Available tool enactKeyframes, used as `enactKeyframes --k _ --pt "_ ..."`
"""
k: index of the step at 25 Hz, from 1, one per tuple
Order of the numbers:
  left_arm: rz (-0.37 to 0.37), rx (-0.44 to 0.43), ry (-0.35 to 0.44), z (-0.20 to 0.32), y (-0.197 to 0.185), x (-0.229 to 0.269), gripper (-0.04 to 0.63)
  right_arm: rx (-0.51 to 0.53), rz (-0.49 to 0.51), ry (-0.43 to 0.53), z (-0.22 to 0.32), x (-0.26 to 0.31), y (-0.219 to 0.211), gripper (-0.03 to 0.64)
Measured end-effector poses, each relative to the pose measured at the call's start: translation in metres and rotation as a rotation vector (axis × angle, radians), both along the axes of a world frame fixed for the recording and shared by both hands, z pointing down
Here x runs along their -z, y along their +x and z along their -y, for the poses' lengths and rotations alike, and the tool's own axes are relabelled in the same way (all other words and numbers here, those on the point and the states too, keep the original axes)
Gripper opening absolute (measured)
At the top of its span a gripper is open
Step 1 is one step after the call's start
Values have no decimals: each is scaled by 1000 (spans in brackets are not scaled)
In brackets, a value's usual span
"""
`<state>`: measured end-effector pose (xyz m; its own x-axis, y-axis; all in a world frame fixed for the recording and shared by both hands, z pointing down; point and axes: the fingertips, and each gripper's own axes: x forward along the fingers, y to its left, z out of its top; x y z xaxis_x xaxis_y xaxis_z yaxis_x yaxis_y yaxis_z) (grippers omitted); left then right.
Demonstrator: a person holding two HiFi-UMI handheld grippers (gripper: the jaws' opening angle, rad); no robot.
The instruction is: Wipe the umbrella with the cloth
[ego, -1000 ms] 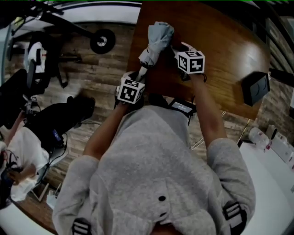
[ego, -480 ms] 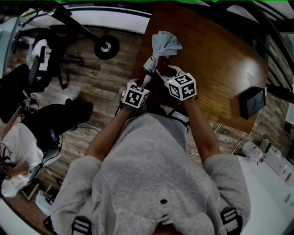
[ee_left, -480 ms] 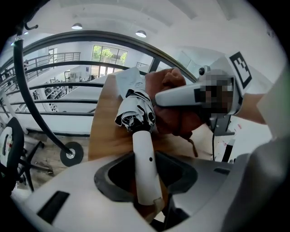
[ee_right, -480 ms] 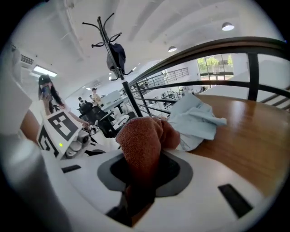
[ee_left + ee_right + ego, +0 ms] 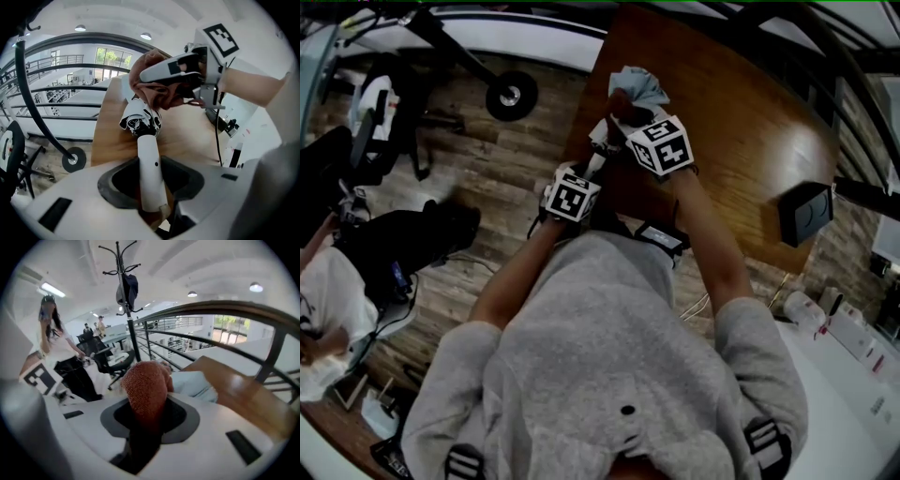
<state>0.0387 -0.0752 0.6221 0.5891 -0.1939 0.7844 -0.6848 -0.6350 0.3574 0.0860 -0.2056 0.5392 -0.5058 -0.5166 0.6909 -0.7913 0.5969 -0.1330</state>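
Currently the right tool, clamping the cloth, is wiping the umbrella over the counter's left edge while the left tool is gripping its handle (jaws just easing wider), calling for a firmer hold next.

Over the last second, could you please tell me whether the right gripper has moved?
Yes. Judged against the dark box on the table, the right gripper, shut on the cloth, has shifted leftward in the head view, over the umbrella.
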Motion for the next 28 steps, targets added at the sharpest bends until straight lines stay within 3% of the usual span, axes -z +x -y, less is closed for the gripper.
enactKeyframes --k 8,13,19,28 --pt "-4 1 2 -1 1 1 155 -217 -363 204 87 17 94 110" --pt "7 -4 6 -1 -1 1 155 -83 -480 250 82 8 81 110" --pt "7 -5 2 -1 -1 1 155 -8 -425 287 53 6 44 107" --pt "3 9 -3 -3 0 1 155 77 -323 193 34 2 6 107"
